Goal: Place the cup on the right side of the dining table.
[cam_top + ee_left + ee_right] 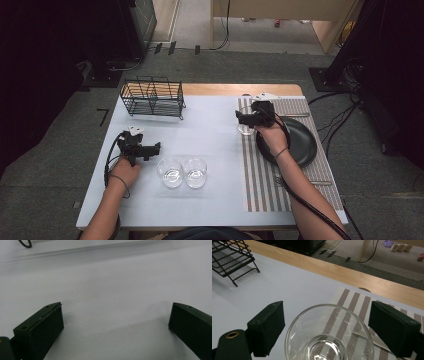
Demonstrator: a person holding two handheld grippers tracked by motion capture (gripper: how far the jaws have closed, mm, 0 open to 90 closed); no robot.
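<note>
A clear drinking glass [328, 340] stands at the left edge of the striped placemat [265, 185], seen from above as the glass [246, 129]. My right gripper [325, 306] straddles it, and both black pads [270, 325] meet the sides of its rim. In the high view the right gripper [241, 120] hangs over that glass. My left gripper [157, 146] rests low over the white table at the left, and its jaws [116, 305] stand wide apart with nothing between them. Two more empty glasses [170, 171] [195, 172] sit side by side to its right.
A black wire dish rack [152, 97] stands at the table's back left. A black plate [297, 142] lies on the placemat under my right forearm. A thin metal utensil [372, 338] lies on the mat beside the glass. The wooden table edge [352, 275] runs behind.
</note>
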